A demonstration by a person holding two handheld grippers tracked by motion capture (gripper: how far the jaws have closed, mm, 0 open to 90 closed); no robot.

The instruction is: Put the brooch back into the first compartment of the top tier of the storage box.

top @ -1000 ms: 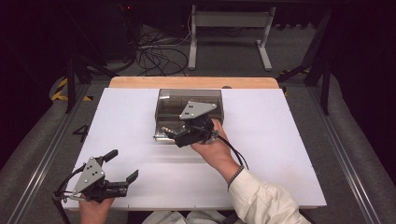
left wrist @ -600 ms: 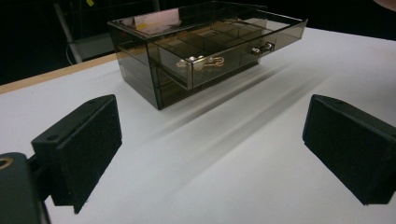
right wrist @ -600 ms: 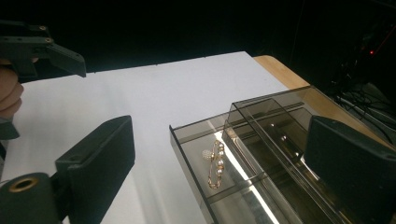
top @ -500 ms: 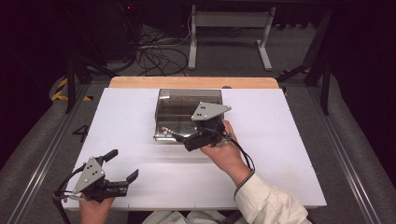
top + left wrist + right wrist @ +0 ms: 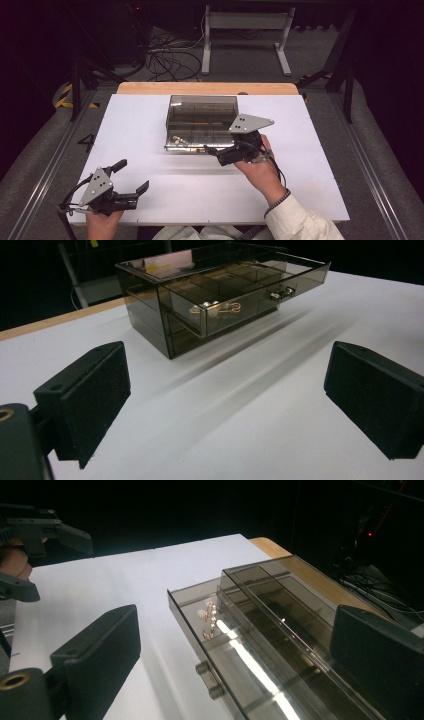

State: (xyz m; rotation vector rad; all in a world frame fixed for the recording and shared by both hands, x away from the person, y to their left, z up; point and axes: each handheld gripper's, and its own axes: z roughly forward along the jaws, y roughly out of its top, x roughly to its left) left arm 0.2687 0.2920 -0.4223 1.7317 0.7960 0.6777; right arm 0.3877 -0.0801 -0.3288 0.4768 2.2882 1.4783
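A smoky clear drawer box (image 5: 202, 111) stands at the middle of the white table. Its top drawer (image 5: 192, 142) is pulled out toward me, with gold jewellery (image 5: 176, 140) at its left end. My right gripper (image 5: 216, 154) hovers at the drawer's front right, pointing left. Its jaws have just been opening and nothing is between them. In the right gripper view the jewellery (image 5: 209, 620) and the drawer knobs (image 5: 210, 680) lie ahead of the open gripper (image 5: 237, 625). My left gripper (image 5: 131, 176) rests open near the front left corner; the left gripper view faces the box (image 5: 165, 305) and jewellery (image 5: 217, 308).
The white tabletop (image 5: 310, 165) ends in a wooden strip (image 5: 205, 88) at the far side. Cables (image 5: 170, 55) and a metal stand (image 5: 245, 30) sit on the floor beyond. My left gripper and hand (image 5: 25, 555) show at the upper left of the right gripper view.
My right gripper has drawn back from the drawer's left end, moving right along its front. The left gripper and the box have kept still.
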